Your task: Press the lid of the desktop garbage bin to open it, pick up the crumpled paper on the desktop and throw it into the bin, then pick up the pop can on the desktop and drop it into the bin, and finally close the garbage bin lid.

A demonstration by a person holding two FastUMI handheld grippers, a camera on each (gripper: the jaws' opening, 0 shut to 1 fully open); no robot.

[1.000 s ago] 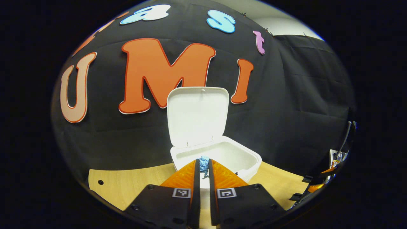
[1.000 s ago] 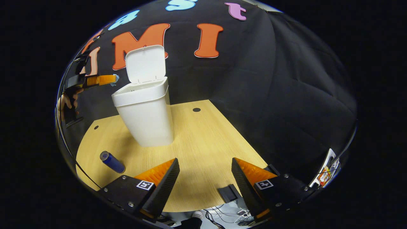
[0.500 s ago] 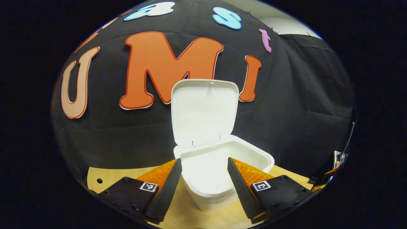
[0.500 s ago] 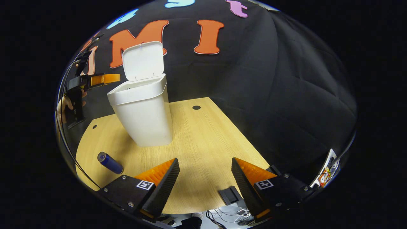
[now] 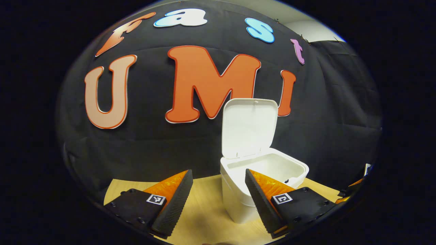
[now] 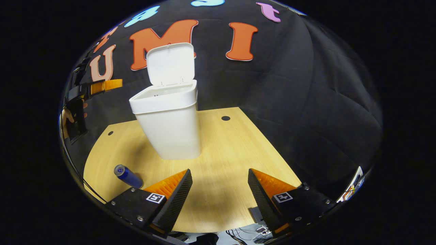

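**Bin lid up, both grippers spread wide, can lying on the desk**

Bin (image 5: 262, 177) first: in the left gripper view we see the white garbage bin at lower centre-right of the frame, standing on the wooden desktop (image 5: 204, 217). Its lid (image 5: 248, 126) is raised almost upright behind the opening, hinged at the back rim. The inside of the bin shows as plain white walls; we cannot tell what lies at the bottom. Our left gripper (image 5: 218, 195) has its two fingers spread apart at the bottom of the frame with nothing between them. The right-hand finger overlaps the front of the bin's rim in the picture, but we cannot tell whether it touches it.

In the right gripper view the bin (image 6: 170, 122) stands left of centre in the frame, lid (image 6: 170, 63) up, on the pale wooden desktop (image 6: 224, 149). The pop can (image 6: 127, 175), blue, lies on its side at lower left, just beside the left-hand finger of our right gripper (image 6: 219, 190) and well apart from the bin. The right gripper's fingers are also spread wide, holding nothing, with bare desk between them.

At the far left edge of this view we see the left gripper (image 6: 102, 85), at about the height of the bin's rim and off to its left, with a hand (image 6: 69, 117) on its grip below. A small dark hole (image 6: 225, 118) marks the desk behind the bin, another (image 6: 110, 133) to its left.
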